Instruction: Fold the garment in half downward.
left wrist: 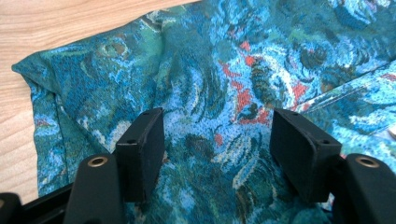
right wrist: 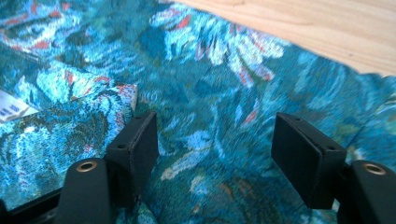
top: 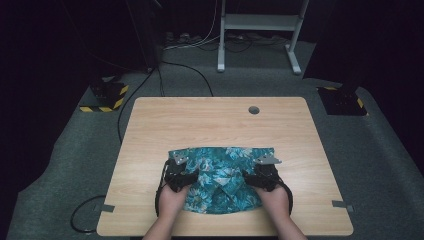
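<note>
A teal garment with a blue, white and red leafy print [top: 222, 177] lies folded on the near half of the wooden table [top: 215, 122]. My left gripper [top: 178, 162] rests over its left part, jaws apart, with flat cloth [left wrist: 219, 98] under them and nothing pinched. My right gripper [top: 266, 161] sits over its right part, also open above the cloth [right wrist: 210, 116]. A folded edge with a white label [right wrist: 11, 109] shows left of the right gripper's jaws. A hand holds each gripper from the near edge.
Bare wood runs beyond the garment to the far edge, where a round cable hole [top: 254, 110] sits. Tape patches [top: 339, 204] mark the near corners. Cables and a white stand [top: 260, 30] are on the floor behind the table.
</note>
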Action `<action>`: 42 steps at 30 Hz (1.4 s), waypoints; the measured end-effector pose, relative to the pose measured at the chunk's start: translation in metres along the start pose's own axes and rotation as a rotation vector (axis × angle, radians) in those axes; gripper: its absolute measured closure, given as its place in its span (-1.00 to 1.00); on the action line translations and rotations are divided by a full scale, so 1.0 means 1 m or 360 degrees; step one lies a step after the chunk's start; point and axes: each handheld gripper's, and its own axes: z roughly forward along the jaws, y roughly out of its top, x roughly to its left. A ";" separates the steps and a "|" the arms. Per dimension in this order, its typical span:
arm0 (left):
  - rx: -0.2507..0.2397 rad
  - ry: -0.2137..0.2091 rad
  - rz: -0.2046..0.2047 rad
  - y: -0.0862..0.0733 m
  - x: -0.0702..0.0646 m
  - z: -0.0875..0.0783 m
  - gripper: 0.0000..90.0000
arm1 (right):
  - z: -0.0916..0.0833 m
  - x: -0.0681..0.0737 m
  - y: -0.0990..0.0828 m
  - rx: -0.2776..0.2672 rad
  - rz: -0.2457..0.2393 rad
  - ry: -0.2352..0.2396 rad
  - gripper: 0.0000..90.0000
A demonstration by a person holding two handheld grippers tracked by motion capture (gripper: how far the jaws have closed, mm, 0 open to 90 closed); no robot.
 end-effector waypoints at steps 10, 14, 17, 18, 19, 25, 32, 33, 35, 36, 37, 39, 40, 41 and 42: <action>-0.0017 -0.0078 0.0022 -0.009 -0.003 -0.016 -0.21 | -0.012 0.005 -0.007 -0.0045 0.0010 0.0095 -0.35; -0.0038 -0.0105 0.0026 -0.013 -0.003 -0.026 -0.22 | -0.022 0.008 -0.010 -0.0082 0.0001 0.0128 -0.37; -0.0052 -0.0115 0.0038 -0.015 -0.003 -0.032 -0.23 | -0.029 0.010 -0.013 -0.0104 -0.0008 0.0148 -0.37; -0.0055 -0.0115 0.0037 -0.016 -0.002 -0.034 -0.23 | -0.031 0.010 -0.014 -0.0111 -0.0009 0.0152 -0.37; -0.0059 -0.0117 0.0033 -0.016 -0.002 -0.035 -0.23 | -0.033 0.011 -0.015 -0.0118 -0.0011 0.0153 -0.37; -0.0041 -0.0115 0.0039 -0.021 -0.004 -0.034 -0.30 | -0.038 0.012 -0.022 -0.0108 -0.0018 0.0167 -0.39; -0.0047 -0.0129 0.0006 -0.028 -0.002 -0.035 -0.35 | -0.039 0.013 -0.030 -0.0088 -0.0007 0.0177 -0.39; -0.0044 -0.0127 0.0002 -0.028 -0.002 -0.035 -0.35 | -0.039 0.013 -0.030 -0.0089 0.0000 0.0179 -0.39; -0.0041 -0.0134 0.0000 -0.029 -0.001 -0.035 -0.36 | -0.039 0.012 -0.030 -0.0093 0.0002 0.0179 -0.39; -0.0041 -0.0136 0.0000 -0.029 -0.001 -0.035 -0.37 | -0.039 0.012 -0.029 -0.0092 0.0006 0.0182 -0.40; -0.0043 -0.0139 0.0000 -0.030 -0.001 -0.036 -0.37 | -0.039 0.012 -0.029 -0.0092 0.0006 0.0185 -0.40; -0.0047 -0.0147 -0.0003 -0.031 -0.001 -0.038 -0.37 | -0.040 0.014 -0.030 -0.0095 -0.0002 0.0197 -0.40; -0.0047 -0.0145 -0.0002 -0.032 -0.002 -0.039 -0.38 | -0.041 0.014 -0.031 -0.0095 -0.0011 0.0201 -0.40; -0.0043 -0.0151 0.0002 -0.034 -0.002 -0.039 -0.39 | -0.042 0.015 -0.032 -0.0098 -0.0015 0.0201 -0.40; -0.0039 -0.0154 0.0001 -0.034 -0.002 -0.040 -0.39 | -0.043 0.014 -0.034 -0.0098 -0.0020 0.0205 -0.41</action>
